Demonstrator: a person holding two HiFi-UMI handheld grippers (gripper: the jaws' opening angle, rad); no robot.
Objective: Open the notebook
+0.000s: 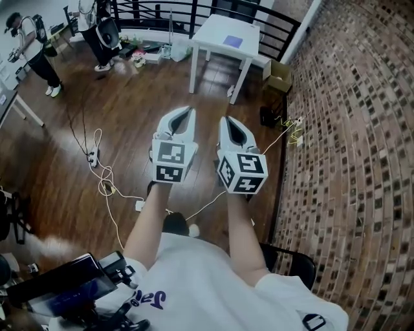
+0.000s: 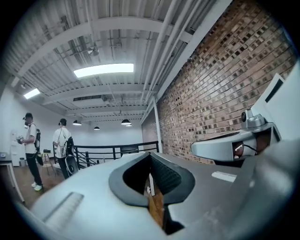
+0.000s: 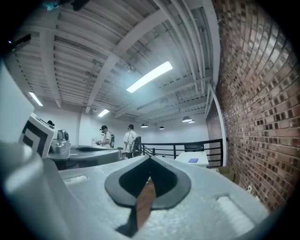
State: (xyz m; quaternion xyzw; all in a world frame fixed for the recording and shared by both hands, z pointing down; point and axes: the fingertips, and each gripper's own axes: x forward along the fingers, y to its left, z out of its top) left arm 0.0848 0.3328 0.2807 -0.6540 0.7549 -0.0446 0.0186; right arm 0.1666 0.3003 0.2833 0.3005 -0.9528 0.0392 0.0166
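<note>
A small purple notebook (image 1: 232, 41) lies flat on a white table (image 1: 217, 33) at the far side of the room; the right gripper view shows the notebook (image 3: 192, 160) too, far off on the table (image 3: 183, 159). Both grippers are held out side by side over the wooden floor, well short of the table. The left gripper (image 1: 188, 112) is shut with nothing in it, its jaws meeting at the tips (image 2: 150, 157). The right gripper (image 1: 223, 120) is likewise shut and empty (image 3: 150, 160).
A brick wall (image 1: 349, 116) runs along the right. A black railing (image 1: 194, 10) stands behind the table. A cardboard box (image 1: 278, 75) sits by the wall. Cables and a power strip (image 1: 94, 157) lie on the floor. Two people (image 1: 39, 52) stand at the far left. A black chair (image 1: 291, 258) is near my right.
</note>
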